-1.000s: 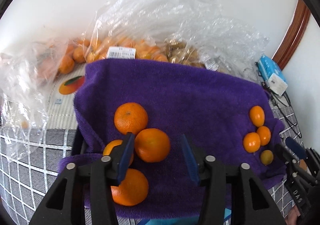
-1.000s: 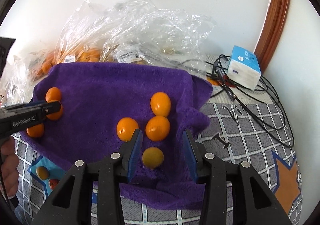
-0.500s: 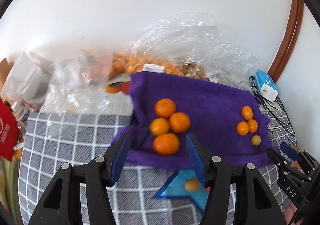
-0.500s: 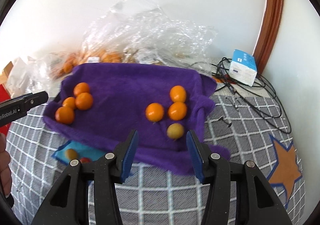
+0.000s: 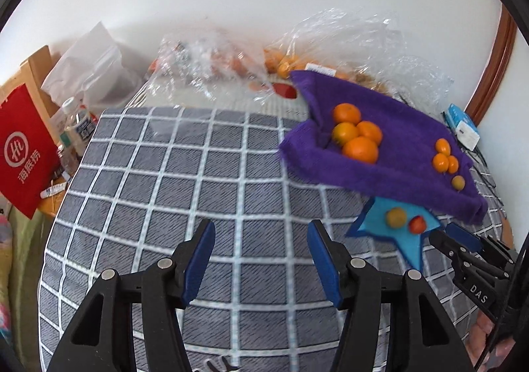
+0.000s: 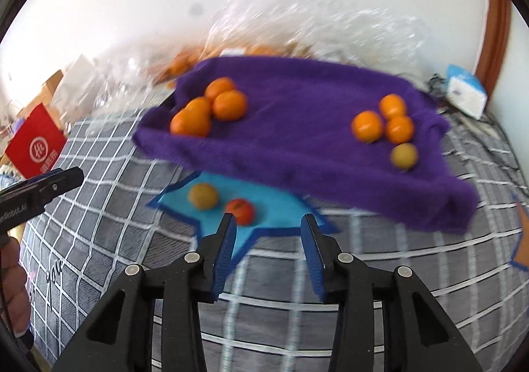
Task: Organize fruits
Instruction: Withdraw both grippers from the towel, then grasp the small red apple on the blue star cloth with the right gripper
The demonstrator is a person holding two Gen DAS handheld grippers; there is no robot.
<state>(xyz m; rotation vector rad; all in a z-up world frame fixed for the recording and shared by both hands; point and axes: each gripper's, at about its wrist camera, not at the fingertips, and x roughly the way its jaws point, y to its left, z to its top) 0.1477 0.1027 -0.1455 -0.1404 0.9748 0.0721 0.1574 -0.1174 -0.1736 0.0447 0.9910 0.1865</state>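
Note:
A purple towel (image 5: 396,140) (image 6: 297,127) lies on a grey checked cover. On its left side sits a cluster of large oranges (image 5: 355,137) (image 6: 211,107). Small orange fruits (image 5: 444,157) (image 6: 386,124) and a yellowish one (image 6: 404,156) lie on its right side. In front of the towel, a blue star patch (image 6: 277,206) carries a yellow-green fruit (image 6: 202,195) and a small red fruit (image 6: 240,210). My left gripper (image 5: 261,226) hangs open over bare cover, left of the towel. My right gripper (image 6: 267,218) hovers just short of the red fruit, its jaws closing with nothing between them.
Clear plastic bags (image 5: 281,64) of fruit are heaped along the back wall. A red bag (image 5: 26,153) and a bottle (image 5: 77,120) stand at the left edge. A blue-and-white box (image 5: 463,127) with cables sits at the right. A person's hand (image 6: 13,299) shows at the left.
Both grippers have drawn back from the towel, so the fruit looks smaller and farther. The left one swung left, off the oranges and over bare cover. The right one now faces the star patch.

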